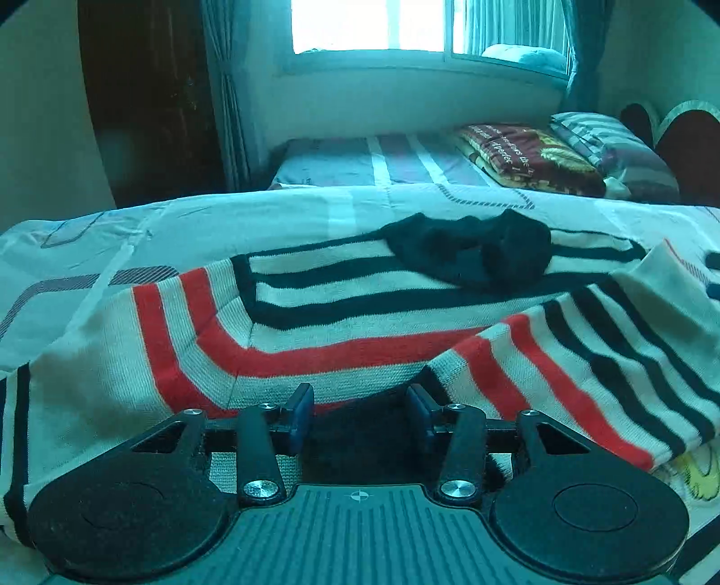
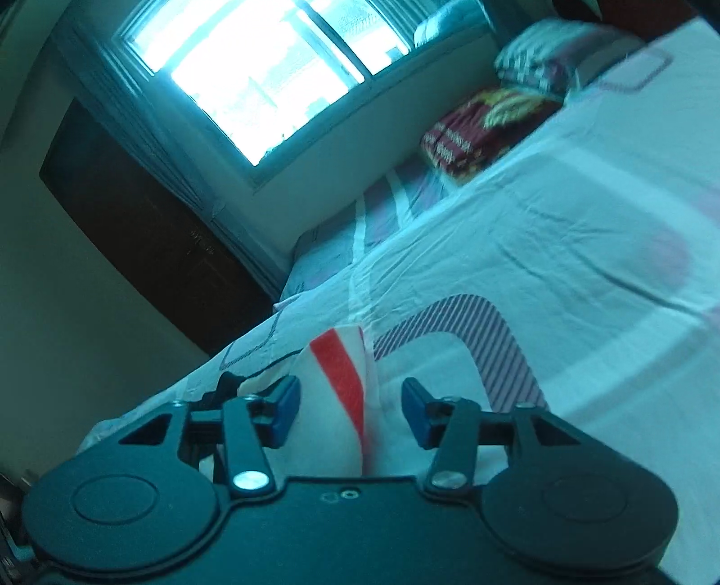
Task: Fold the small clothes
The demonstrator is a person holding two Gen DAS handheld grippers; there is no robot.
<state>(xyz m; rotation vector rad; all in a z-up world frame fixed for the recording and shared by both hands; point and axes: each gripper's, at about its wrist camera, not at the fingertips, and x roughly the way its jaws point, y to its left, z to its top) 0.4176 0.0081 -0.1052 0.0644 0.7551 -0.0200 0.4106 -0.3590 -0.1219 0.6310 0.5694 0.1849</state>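
Left hand-held gripper (image 1: 363,416) hangs low over the striped sweater (image 1: 342,324), its blue pads parted with no cloth pinched between them. On the right, the other hand-held gripper (image 2: 350,411) is tilted and released too, a striped fold of the garment standing loose between its fingers. That sweater lies spread on the bed (image 1: 252,211), a dark piece (image 1: 472,252) resting on top.

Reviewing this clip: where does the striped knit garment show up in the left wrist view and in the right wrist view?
Left wrist: the striped knit garment fills the lower middle, spread on the bed just beyond the hand-held gripper.
Right wrist: only a narrow red-and-white fold at lower centre, standing between the open jaws.
Shared landmark: the bright window above the bed.
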